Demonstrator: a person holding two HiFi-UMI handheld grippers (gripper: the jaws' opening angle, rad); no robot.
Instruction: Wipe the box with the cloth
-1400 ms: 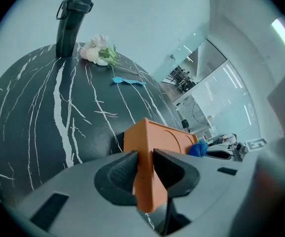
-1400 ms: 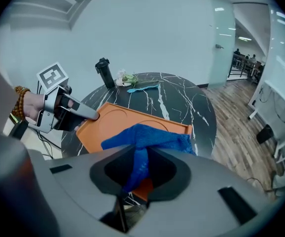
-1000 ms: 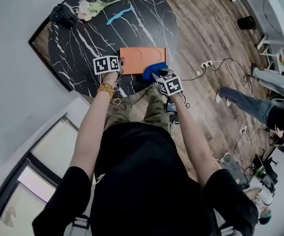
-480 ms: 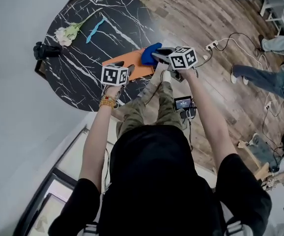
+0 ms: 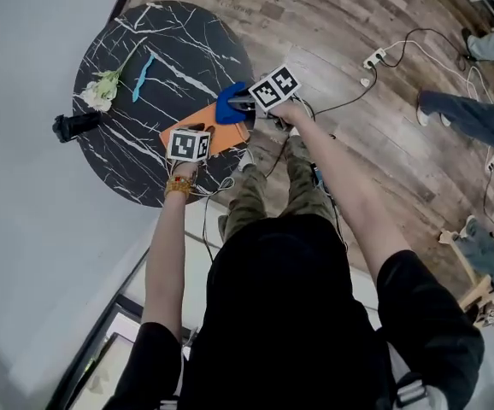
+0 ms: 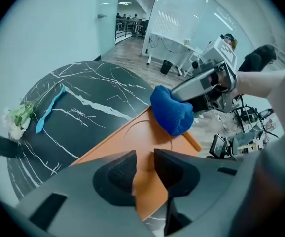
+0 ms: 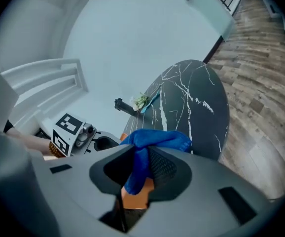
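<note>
The orange box [image 5: 221, 133] lies flat on the black marble table [image 5: 127, 156], close to the edge nearest the person. The left gripper [image 6: 143, 169] points steeply down at the box's near edge. Its jaws have just been closing and now stand at a narrow gap with that edge between them, the pads apparently pinching it. The right gripper [image 7: 141, 169] has its jaws almost fully together on a fold of the blue cloth [image 7: 157, 139], which bunches out past the tips and rests on the box's far corner.

The step in hand looks like the wipe itself, with one hand steadying the box while the other drags the cloth across the lid. To do it well, the left grip should be firm enough that the box does not slide or pivot toward the table edge. The right gripper needs a low angle so the cloth, not the hard jaw tips, meets the surface. Long overlapping passes from the far corner toward the held edge would cover the lid. The strip beside the left jaws probably needs a re-grip elsewhere, since the cloth cannot reach under them.
</note>
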